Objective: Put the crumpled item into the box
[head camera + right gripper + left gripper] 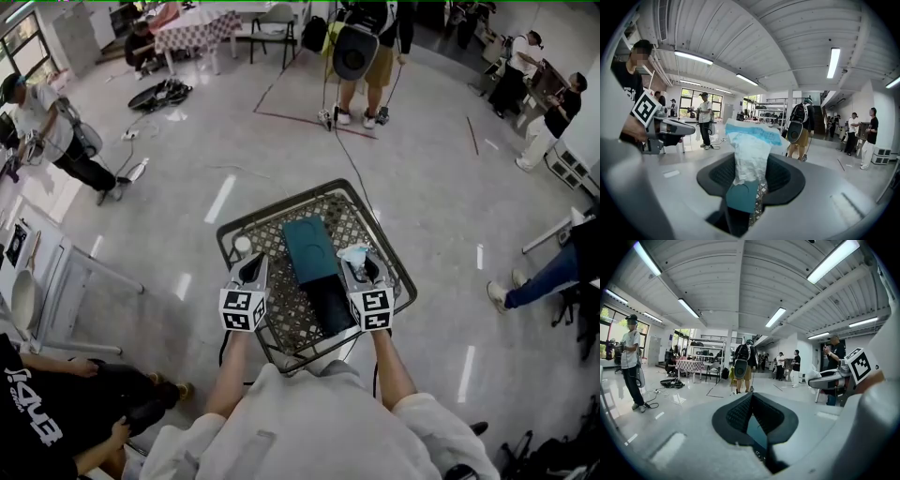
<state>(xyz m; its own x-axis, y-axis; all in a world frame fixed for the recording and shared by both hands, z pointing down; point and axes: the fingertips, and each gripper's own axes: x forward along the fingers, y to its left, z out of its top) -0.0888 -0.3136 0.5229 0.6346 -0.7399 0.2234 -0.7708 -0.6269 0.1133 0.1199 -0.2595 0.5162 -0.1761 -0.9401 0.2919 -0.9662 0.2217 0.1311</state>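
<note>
**Wrapper gripped, not yet boxed**

Crumpled white-and-blue wrapper [749, 145] is pinched between the jaws of the right gripper [751, 178] and held at the right edge of the teal box [307, 246] on the metal lattice table [246, 225]. The left gripper [751, 399] has its jaws together and holds nothing. Pickup looks complete. Placing the wrapper in the box and releasing it are outstanding.

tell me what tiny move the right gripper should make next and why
Probably ease the right gripper a little left: its jaws grip the crumpled white-and-blue item, which in the head view sits off the right edge of the teal box, over the mesh table, not above the box.
</note>
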